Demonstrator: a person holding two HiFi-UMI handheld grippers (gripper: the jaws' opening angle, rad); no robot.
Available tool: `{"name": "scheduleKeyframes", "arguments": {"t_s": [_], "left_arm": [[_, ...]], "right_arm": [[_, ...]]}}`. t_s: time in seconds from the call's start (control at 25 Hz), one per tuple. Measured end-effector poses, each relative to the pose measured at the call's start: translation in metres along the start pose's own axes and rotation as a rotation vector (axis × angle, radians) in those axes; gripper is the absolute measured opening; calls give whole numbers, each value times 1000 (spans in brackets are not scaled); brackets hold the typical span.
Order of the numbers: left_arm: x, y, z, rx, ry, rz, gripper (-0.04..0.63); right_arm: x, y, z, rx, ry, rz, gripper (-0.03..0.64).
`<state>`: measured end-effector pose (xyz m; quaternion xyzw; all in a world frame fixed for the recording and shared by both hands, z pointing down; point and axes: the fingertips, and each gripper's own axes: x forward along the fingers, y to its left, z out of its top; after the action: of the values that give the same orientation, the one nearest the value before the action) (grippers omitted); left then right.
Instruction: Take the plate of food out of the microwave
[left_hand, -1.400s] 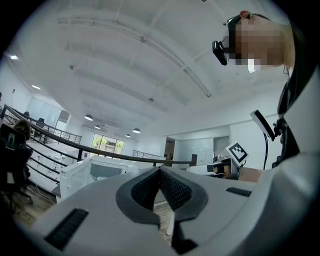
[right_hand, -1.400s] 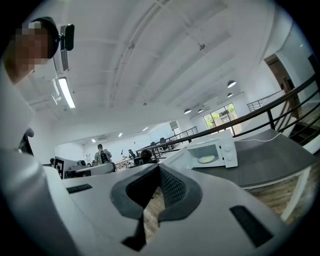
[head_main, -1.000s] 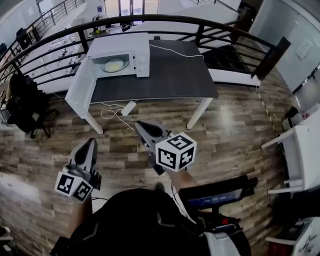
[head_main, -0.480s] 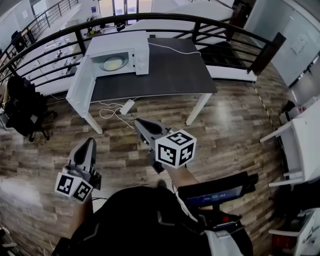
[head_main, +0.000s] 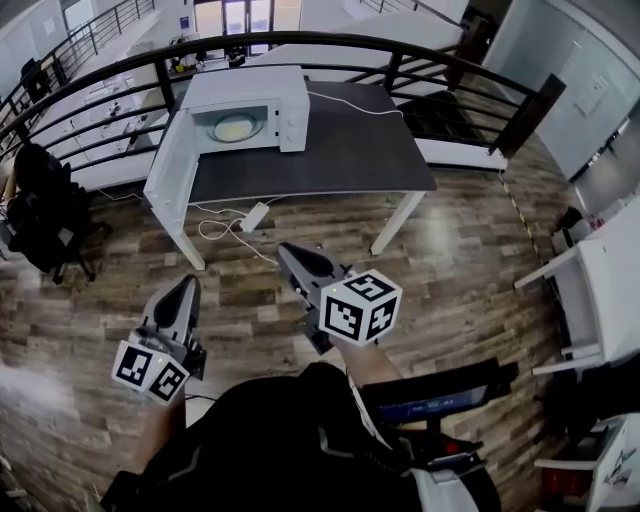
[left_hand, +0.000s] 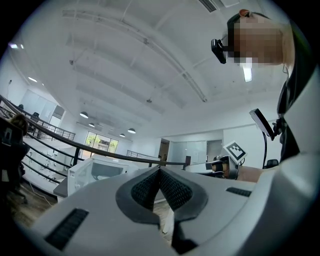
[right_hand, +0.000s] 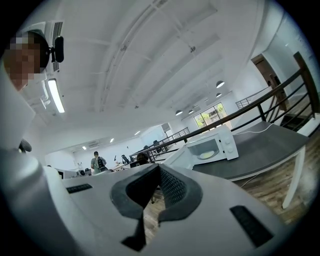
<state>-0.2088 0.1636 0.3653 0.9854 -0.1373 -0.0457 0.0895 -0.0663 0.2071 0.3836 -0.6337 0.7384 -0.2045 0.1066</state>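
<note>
Fingers (left_hand: 147, 186) pressed together, both grippers empty.
Plate of food (head_main: 237, 127) lies flat inside microwave (head_main: 290, 88), door (head_main: 168, 185) swung open, cavity facing you; your left gripper (head_main: 186, 284) and right gripper (head_main: 291, 251) aim toward it, well apart.

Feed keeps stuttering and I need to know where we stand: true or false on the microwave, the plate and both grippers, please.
1. The door of the microwave is open. True.
2. The plate sits on the table outside the microwave. False: it is inside the microwave.
3. The right gripper holds the plate. False: it is shut on nothing, over the floor, short of the table.
4. The left gripper is shut and empty. True.
</note>
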Motion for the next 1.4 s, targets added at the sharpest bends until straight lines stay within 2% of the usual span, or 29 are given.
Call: {"name": "scheduleKeyframes", "arguments": {"t_s": [0.08, 0.24, 0.6, 0.96, 1.4], "left_arm": [[-2, 5, -1, -4, 1, -3, 5], [-4, 11, -3, -10, 5, -5, 5], [33, 32, -6, -1, 2, 43, 5], [117, 46, 4, 42, 6, 84, 5], [212, 73, 0, 52, 14, 165, 5]], "right_arm": [[1, 5, 0, 12, -14, -3, 2], [6, 3, -1, -29, -12, -27, 2], [35, -30, 12, -56, -8, 18, 2], [74, -96, 57, -63, 9, 88, 2], [114, -188, 98, -77, 45, 141, 2]]}}
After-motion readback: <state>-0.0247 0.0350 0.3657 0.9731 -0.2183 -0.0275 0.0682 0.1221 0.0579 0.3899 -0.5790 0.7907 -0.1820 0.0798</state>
